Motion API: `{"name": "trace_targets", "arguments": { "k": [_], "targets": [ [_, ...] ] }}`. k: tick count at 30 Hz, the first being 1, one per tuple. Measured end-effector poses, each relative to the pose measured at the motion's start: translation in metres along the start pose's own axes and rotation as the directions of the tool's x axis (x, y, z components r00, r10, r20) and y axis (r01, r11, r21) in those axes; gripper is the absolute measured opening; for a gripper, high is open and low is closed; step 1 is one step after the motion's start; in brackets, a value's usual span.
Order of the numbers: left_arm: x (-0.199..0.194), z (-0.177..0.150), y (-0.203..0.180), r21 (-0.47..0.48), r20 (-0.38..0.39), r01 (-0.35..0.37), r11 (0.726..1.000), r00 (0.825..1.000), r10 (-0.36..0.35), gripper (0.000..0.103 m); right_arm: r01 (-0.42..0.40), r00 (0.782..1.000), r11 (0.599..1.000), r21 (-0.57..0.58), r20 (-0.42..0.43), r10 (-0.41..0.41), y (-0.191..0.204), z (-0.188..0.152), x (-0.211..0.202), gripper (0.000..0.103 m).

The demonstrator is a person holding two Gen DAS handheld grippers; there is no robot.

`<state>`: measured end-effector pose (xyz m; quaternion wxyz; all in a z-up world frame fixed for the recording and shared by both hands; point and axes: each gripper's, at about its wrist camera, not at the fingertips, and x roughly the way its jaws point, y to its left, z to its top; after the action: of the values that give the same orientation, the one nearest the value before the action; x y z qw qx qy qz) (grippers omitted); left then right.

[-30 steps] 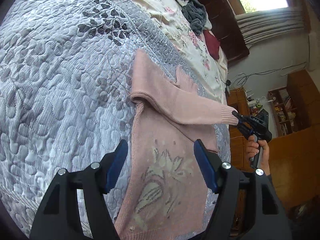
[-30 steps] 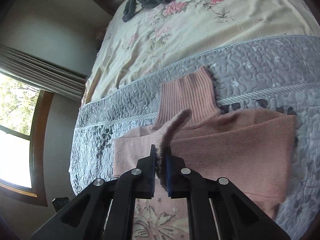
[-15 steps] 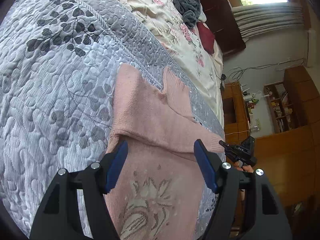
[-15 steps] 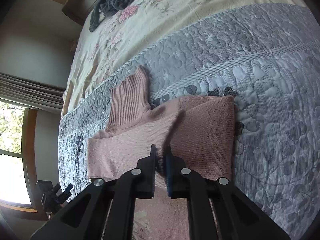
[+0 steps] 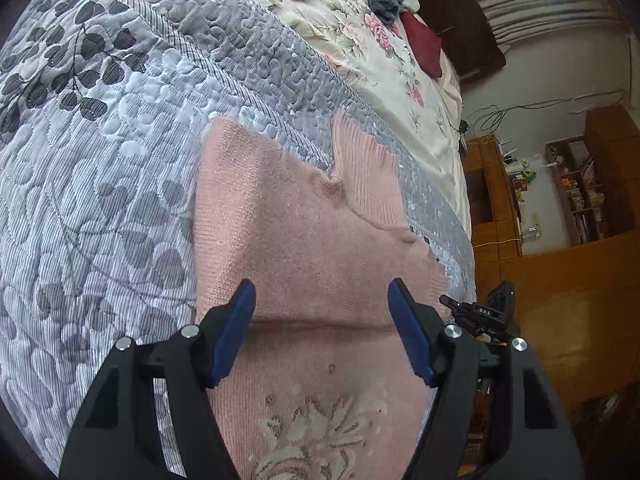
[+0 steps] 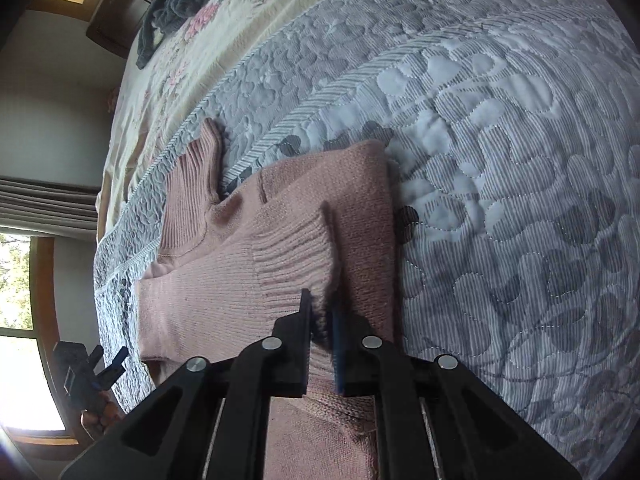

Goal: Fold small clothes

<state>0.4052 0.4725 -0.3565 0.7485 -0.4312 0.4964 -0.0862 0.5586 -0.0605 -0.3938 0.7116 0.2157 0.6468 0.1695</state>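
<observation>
Right gripper: your right gripper (image 6: 322, 316) has its fingers pinched on the ribbed cuff (image 6: 296, 260) of the pink sweater's sleeve, which lies across the chest toward the far shoulder; that grip suits laying the sleeve flat over the body.
Left gripper: your left gripper (image 5: 320, 328) hangs just above the sweater with its blue pads (image 5: 234, 332) spread wide and nothing between them (free to press or pick up a hem, I judge).
Pink sweater: the pink sweater (image 5: 304, 240) lies flat on the grey quilted bedspread (image 5: 100, 180), pale flower print (image 5: 320, 436) nearest you, ribbed turtleneck collar (image 5: 364, 172) at the far end.
Sleeve fold: in the left wrist view the sleeve's lower edge makes a shadowed crease between your open fingers, so this fold looks close to laid but not released.
In the way: nothing lies on the quilt beside the sweater; its edges are bare bedspread on both sides.
Farther up the bed: a cream floral sheet (image 6: 180, 60) begins beyond the collar, with a heap of dark grey cloth (image 6: 176, 4) on it, well apart from your work.
Room beyond: a dark red cushion (image 5: 422, 46) by the wooden headboard, wooden shelves (image 5: 580, 192) past the bed, a curtained window (image 6: 24, 280) on the other side.
</observation>
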Motion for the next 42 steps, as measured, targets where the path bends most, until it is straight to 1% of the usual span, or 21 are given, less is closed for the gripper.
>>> {"name": "trace_targets", "arguments": {
  "k": [2,5,7,8,9,11,12,13,15,16,17,20,23,28,33,36,37,39,40,41,42],
  "targets": [
    [0.009,0.010,0.003,-0.009,-0.009,-0.019,1.000,1.000,0.018,0.068,-0.030,0.999,0.999,0.027,0.020,0.029,-0.004,0.000,-0.007,0.015],
    [0.019,0.021,0.002,-0.012,-0.026,0.032,0.999,0.999,-0.032,0.069,-0.091,0.988,0.996,0.022,0.126,0.087,0.001,-0.002,-0.039,0.018],
    [0.027,0.024,0.003,-0.015,-0.041,0.068,0.998,0.997,-0.068,0.071,-0.149,0.982,0.989,-0.004,0.113,0.149,0.008,-0.007,-0.043,0.019],
    [0.032,0.025,0.006,-0.017,-0.047,0.059,0.998,0.997,-0.060,0.072,-0.159,0.984,0.987,-0.025,0.082,0.160,0.012,-0.011,-0.038,0.020],
    [0.038,0.026,0.011,-0.023,-0.057,0.037,0.999,0.998,-0.039,0.072,-0.154,0.987,0.987,-0.041,0.050,0.155,0.014,-0.014,-0.030,0.021],
    [0.051,0.026,0.025,-0.046,-0.083,-0.022,0.999,0.996,0.019,0.070,-0.101,0.995,0.994,-0.041,0.015,0.101,0.006,-0.018,-0.015,0.019],
    [0.056,0.026,0.033,-0.062,-0.091,-0.033,0.998,0.995,0.027,0.067,-0.073,0.997,0.997,-0.027,0.006,0.073,-0.001,-0.017,-0.009,0.016],
    [0.057,0.028,0.038,-0.082,-0.098,-0.037,0.996,0.995,0.029,0.063,-0.060,0.998,0.998,-0.007,-0.001,0.060,-0.009,-0.015,-0.006,0.009],
    [0.053,0.039,0.032,-0.099,-0.110,-0.026,0.995,0.994,0.015,0.063,-0.067,0.998,0.998,-0.001,0.016,0.067,-0.011,-0.009,-0.012,0.009],
    [0.048,0.047,0.021,-0.064,-0.099,-0.008,0.998,0.995,0.002,0.065,-0.082,0.996,0.997,-0.015,0.034,0.082,-0.006,-0.004,-0.019,0.019],
    [0.045,0.057,0.007,-0.016,-0.086,0.006,1.000,0.996,-0.007,0.067,-0.104,0.993,0.994,-0.036,0.049,0.105,0.002,0.003,-0.025,0.021],
    [0.048,0.097,-0.031,0.074,-0.047,0.054,0.996,0.998,-0.050,0.071,-0.172,0.981,0.982,-0.076,0.080,0.178,0.031,0.038,-0.028,0.022],
    [0.079,0.138,-0.056,0.125,-0.031,0.048,0.991,0.999,-0.044,0.072,-0.222,0.971,0.970,-0.095,0.071,0.229,0.066,0.080,-0.004,0.027],
    [0.158,0.185,-0.057,0.107,-0.077,-0.006,0.994,0.997,0.014,0.070,-0.178,0.982,0.976,-0.128,0.032,0.184,0.114,0.136,0.063,0.027],
    [0.216,0.202,-0.060,0.164,-0.111,-0.059,0.985,0.991,0.078,0.068,-0.129,0.991,0.975,-0.181,0.013,0.133,0.140,0.162,0.116,0.027],
    [0.232,0.209,-0.060,0.189,-0.108,-0.072,0.979,0.990,0.093,0.067,-0.119,0.992,0.972,-0.201,0.012,0.124,0.146,0.172,0.134,0.028],
    [0.234,0.211,-0.061,0.196,-0.104,-0.064,0.978,0.991,0.086,0.065,-0.114,0.993,0.972,-0.205,0.009,0.118,0.147,0.175,0.139,0.030],
    [0.237,0.213,-0.063,0.209,-0.108,-0.059,0.976,0.991,0.083,0.049,-0.112,0.993,0.970,-0.214,0.000,0.115,0.148,0.178,0.147,0.031],
    [0.239,0.213,-0.064,0.219,-0.111,-0.072,0.973,0.989,0.098,0.041,-0.116,0.993,0.969,-0.219,-0.006,0.118,0.149,0.179,0.150,0.031],
    [0.241,0.211,-0.067,0.235,-0.117,-0.079,0.969,0.987,0.109,0.025,-0.116,0.993,0.967,-0.225,-0.007,0.117,0.150,0.179,0.151,0.031],
    [0.244,0.209,-0.069,0.257,-0.127,-0.088,0.963,0.984,0.124,0.018,-0.111,0.994,0.965,-0.236,-0.007,0.112,0.150,0.178,0.152,0.030]
  ]
}}
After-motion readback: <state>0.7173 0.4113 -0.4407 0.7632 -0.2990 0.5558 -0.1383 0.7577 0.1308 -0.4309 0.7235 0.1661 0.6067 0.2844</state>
